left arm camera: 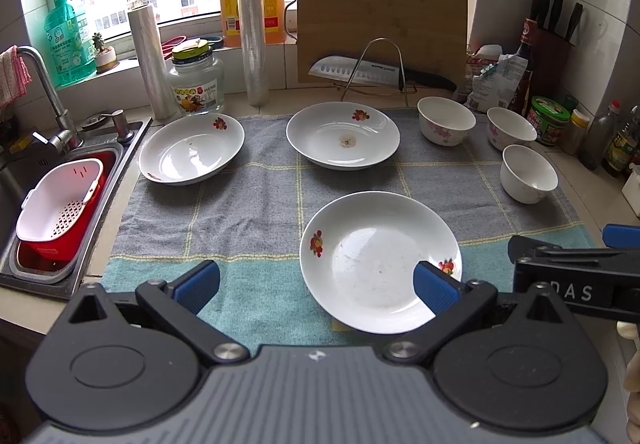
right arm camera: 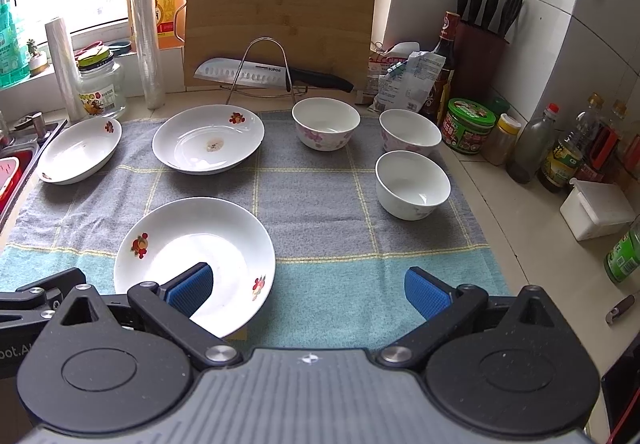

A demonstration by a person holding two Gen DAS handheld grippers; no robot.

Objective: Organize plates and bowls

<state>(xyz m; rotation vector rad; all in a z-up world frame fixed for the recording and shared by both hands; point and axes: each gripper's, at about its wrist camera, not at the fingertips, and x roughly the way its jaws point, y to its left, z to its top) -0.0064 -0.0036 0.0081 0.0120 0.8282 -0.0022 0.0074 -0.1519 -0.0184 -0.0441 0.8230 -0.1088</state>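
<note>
Three white plates with red flower marks lie on a grey and teal towel (left arm camera: 248,204): a near plate (left arm camera: 380,260) (right arm camera: 196,256), a far middle plate (left arm camera: 343,134) (right arm camera: 208,138) and a far left plate (left arm camera: 191,153) (right arm camera: 80,150). Three white bowls stand at the right: one far (left arm camera: 446,120) (right arm camera: 325,123), one far right (left arm camera: 511,128) (right arm camera: 410,132), one nearer (left arm camera: 529,173) (right arm camera: 413,184). My left gripper (left arm camera: 316,288) is open and empty above the towel's front edge, its right finger over the near plate. My right gripper (right arm camera: 308,292) is open and empty, its left finger over that plate.
A sink (left arm camera: 60,204) with a white strainer basket lies at the left. A cutting board (left arm camera: 380,32), a knife on a wire rack (left arm camera: 360,70), a jar and film rolls stand behind. Sauce bottles and jars (right arm camera: 560,148) and a knife block (right arm camera: 480,44) line the right.
</note>
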